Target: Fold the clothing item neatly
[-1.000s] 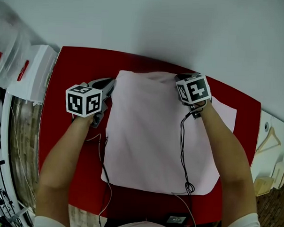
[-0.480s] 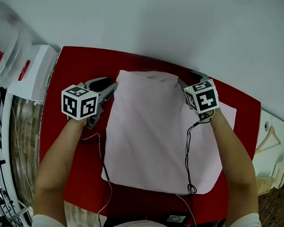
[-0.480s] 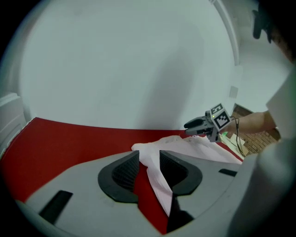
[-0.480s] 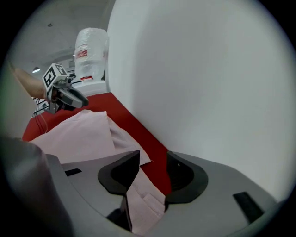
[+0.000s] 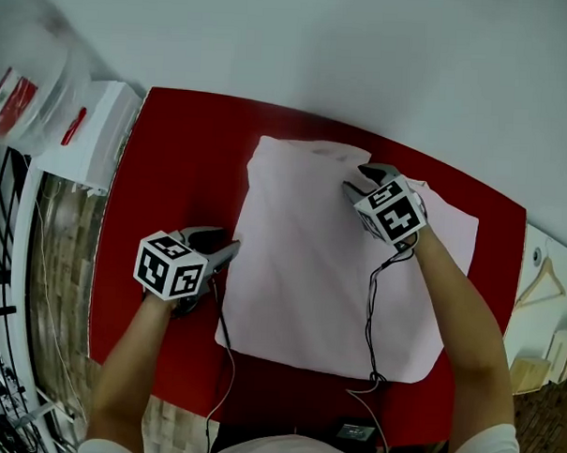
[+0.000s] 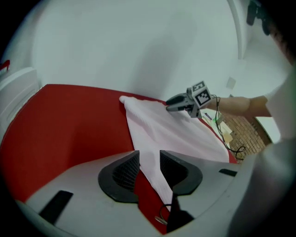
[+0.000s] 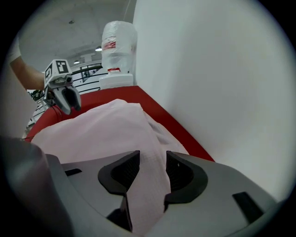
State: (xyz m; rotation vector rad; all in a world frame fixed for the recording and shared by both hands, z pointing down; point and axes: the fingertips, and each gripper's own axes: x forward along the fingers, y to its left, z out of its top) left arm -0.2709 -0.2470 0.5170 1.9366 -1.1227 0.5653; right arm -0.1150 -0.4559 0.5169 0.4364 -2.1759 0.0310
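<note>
A pale pink cloth garment point(image 5: 310, 269) lies folded flat on the red-topped bench point(image 5: 173, 169). Its near left edge runs into the gap of the left gripper point(image 5: 228, 249), whose jaws have just been opening and stand apart, with the hem and a strip of red bench between them and neither pad pressing on it. Over the garment's far right part, the right gripper point(image 5: 354, 180) has likewise just been opening its jaws, which stand wide with a fold of pink fabric lying unclamped between them.
</note>
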